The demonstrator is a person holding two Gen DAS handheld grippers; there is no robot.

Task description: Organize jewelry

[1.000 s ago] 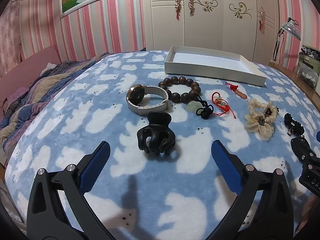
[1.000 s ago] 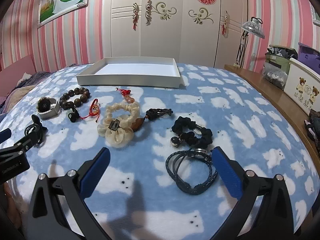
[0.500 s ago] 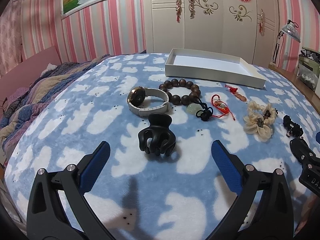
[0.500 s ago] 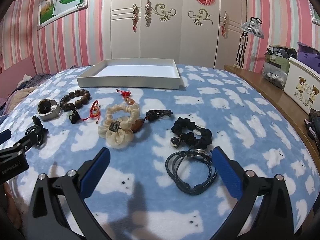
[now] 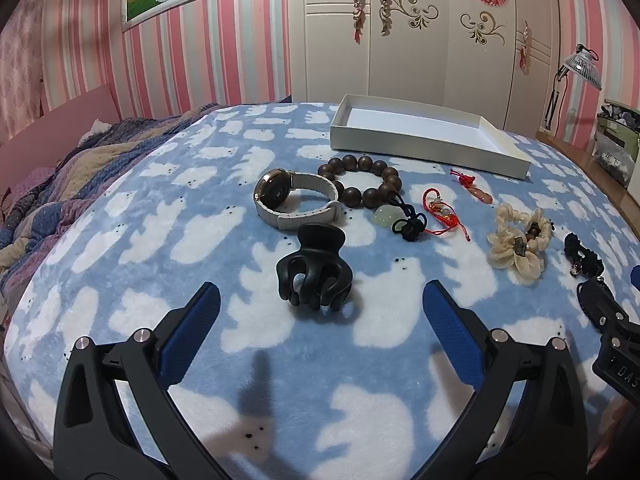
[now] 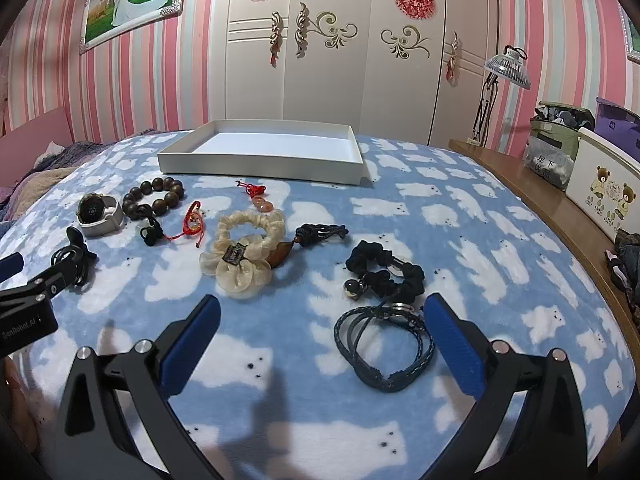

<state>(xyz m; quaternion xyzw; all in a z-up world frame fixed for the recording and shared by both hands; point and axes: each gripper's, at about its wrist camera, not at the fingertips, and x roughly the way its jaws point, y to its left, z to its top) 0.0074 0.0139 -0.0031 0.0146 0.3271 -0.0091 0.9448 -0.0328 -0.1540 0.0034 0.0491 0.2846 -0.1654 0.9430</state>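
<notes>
Left gripper [image 5: 320,304] is hovering low over the blue bear-print blanket [image 5: 168,240] on the bed, fingers spread wide, grasping nothing. Black claw hair clip [image 5: 314,270] is sitting on the blanket just ahead of it, centred between the two blue pads [image 5: 188,334], not touching either. Beyond the clip, slightly left, a white-strapped watch [image 5: 296,198] is lying on its side; a brown wooden bead bracelet [image 5: 362,180] is resting just beyond and right of the watch, touching its strap. A pale green pendant on black cord [image 5: 396,218] and a red cord bracelet [image 5: 440,212] are lying ahead and to the right. A small red-knotted orange charm [image 5: 472,188] is farther on, near the white tray [image 5: 424,148], which is standing well ahead of the gripper, toward the wardrobe.

Right gripper [image 6: 322,330] is likewise released, fingers wide apart, holding nothing. A dark blue braided cord bracelet [image 6: 384,340] is lying just inside its right finger [image 6: 452,344], near the pad; contact cannot be told. A black scrunchie with a small bell [image 6: 384,270] is sitting just beyond that. Ahead and left, a cream fabric flower scrunchie [image 6: 244,252] is overlapping a brown pendant on dark cord [image 6: 316,236]. In this view the tray [image 6: 264,170] is lying straight ahead, well beyond all the pieces.

Left gripper is showing at the far left of the right wrist view, over the clip.
</notes>
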